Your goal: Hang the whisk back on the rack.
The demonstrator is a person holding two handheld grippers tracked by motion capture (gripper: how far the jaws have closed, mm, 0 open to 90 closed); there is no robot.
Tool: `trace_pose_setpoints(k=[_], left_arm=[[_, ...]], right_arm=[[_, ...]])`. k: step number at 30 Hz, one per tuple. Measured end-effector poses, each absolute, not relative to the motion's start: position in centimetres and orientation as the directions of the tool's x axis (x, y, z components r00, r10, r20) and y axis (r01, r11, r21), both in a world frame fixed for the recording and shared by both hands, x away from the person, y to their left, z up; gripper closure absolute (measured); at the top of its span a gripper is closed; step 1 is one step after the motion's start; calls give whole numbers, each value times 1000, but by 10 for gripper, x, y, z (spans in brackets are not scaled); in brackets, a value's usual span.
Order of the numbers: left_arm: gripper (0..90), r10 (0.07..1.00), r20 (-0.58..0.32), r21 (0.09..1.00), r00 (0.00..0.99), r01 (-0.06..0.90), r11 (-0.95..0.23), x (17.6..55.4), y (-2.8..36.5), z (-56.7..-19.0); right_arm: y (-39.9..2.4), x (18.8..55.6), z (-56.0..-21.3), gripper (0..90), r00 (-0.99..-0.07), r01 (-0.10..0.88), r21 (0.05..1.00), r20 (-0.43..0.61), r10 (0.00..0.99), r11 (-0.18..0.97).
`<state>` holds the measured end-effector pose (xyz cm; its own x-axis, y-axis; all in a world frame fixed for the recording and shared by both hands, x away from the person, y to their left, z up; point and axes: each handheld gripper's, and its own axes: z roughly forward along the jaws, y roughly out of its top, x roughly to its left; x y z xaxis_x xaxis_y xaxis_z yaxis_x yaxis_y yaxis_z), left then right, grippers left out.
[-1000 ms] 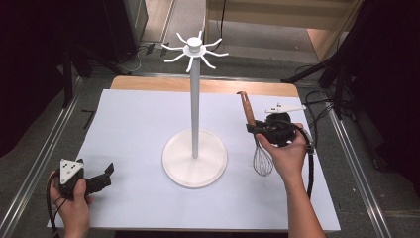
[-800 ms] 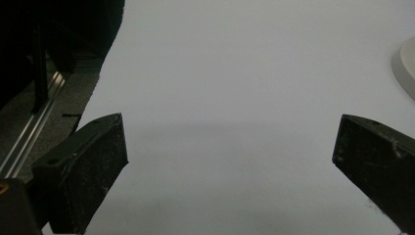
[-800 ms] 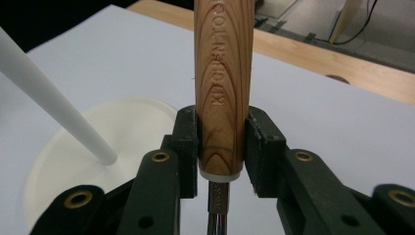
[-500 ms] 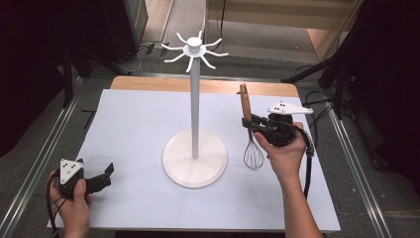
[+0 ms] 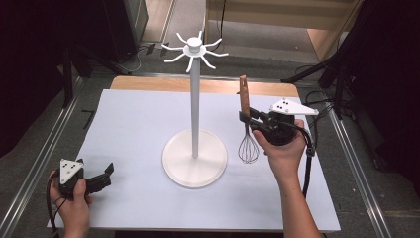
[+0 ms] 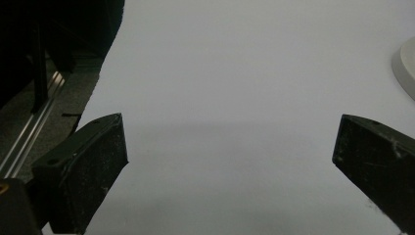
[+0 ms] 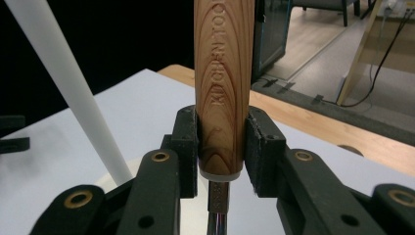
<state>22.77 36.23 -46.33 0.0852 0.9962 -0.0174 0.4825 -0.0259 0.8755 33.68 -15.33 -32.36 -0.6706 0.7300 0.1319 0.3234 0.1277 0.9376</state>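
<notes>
A: Whisk (image 5: 246, 126), upright: wooden handle up, wire loops down, hanging just above the white mat (image 5: 129, 129), to the right of the stand (image 5: 194, 148). Long axis close to vertical, roughly parallel to the white pole.

B: Clamped at the handle's lower end by the right gripper (image 7: 221, 147); jaws closed tight against the wood on both sides, metal neck showing below.

A: Hooks at the top of the stand, above and left of the handle tip. Judged next: up, then across toward a hook.

B: Nearer hand: the right. Left gripper (image 6: 230, 147) low at the near left corner, well apart, jaws spread wide, nothing between them.
</notes>
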Motion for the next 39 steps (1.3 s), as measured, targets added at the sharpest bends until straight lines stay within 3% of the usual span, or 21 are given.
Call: trace_pose_setpoints(k=[39], left_arm=[[3,996,-18,875,84,483,-25,228,362,-463]], right_arm=[[-134,316,-268,706,-742,178,984,121,660,21]])
